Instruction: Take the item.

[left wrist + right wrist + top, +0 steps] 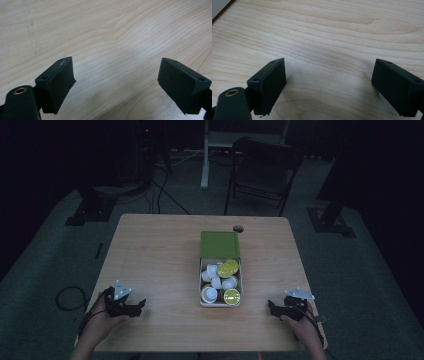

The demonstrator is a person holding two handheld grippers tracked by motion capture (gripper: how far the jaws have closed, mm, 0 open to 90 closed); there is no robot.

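A: Status?

B: Nothing started. My left tongs (141,304) and right tongs (270,307) both gape with nothing between them, low over the desk (160,255) (bare wood under each).

A: Target?

B: The tray (220,304) of cups (216,282), centre of the desk, between my tongs and well apart from both. They look like capped pods, but it's too dim to be sure. Next: reach in and line up on one cup.

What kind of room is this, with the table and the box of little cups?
Probably a lab or workshop for recording. A wooden table stands on grey carpet in a dark room, with a folding chair, cables on the floor and black stand bases around it.
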